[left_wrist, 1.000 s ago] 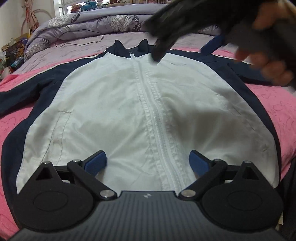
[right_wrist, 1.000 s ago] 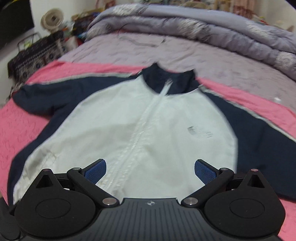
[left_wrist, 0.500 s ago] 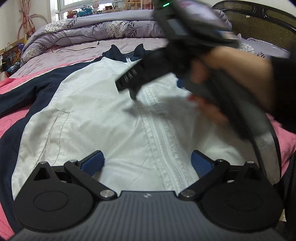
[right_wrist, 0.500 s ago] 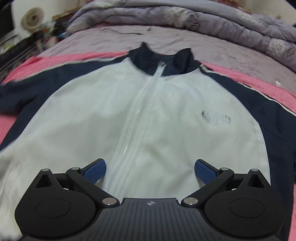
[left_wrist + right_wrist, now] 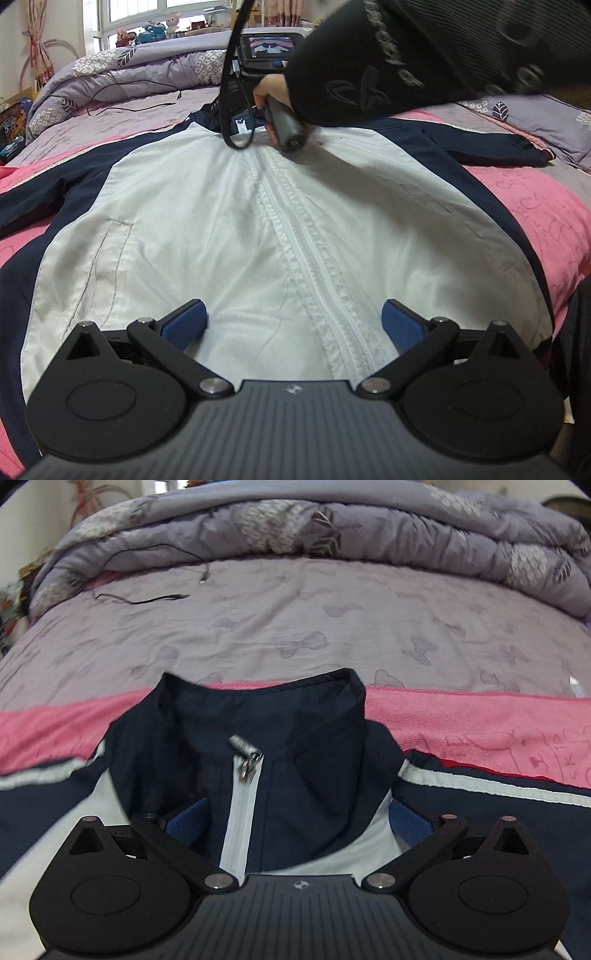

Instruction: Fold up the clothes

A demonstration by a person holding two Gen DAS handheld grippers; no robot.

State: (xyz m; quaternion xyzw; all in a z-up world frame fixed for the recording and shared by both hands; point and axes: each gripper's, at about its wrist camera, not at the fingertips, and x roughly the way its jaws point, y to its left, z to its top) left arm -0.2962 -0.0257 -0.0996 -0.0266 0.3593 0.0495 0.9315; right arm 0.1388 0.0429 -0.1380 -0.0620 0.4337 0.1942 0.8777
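A white jacket (image 5: 207,229) with navy sleeves and a zipped front lies flat, front up, on a pink blanket (image 5: 532,206). My left gripper (image 5: 293,325) hovers open over the hem, its blue pads on either side of the zipper line, with nothing between them. At the far end, a hand in a black sleeve (image 5: 369,66) holds the right gripper's handle (image 5: 286,127) at the collar. In the right wrist view the navy collar (image 5: 258,716) stands up with the zipper pull (image 5: 245,760) at its front. My right gripper (image 5: 297,819) is open and straddles the collar's base.
A rolled purple quilt (image 5: 332,524) lies along the back of the bed. A black cable (image 5: 147,600) trails over the lavender sheet (image 5: 295,620) beyond the collar. Toys line a window sill (image 5: 155,29) at the far left, and the right sleeve (image 5: 491,147) stretches outward.
My right gripper has travelled up the jacket from the chest to the collar, still open. The left gripper has stayed at the hem.
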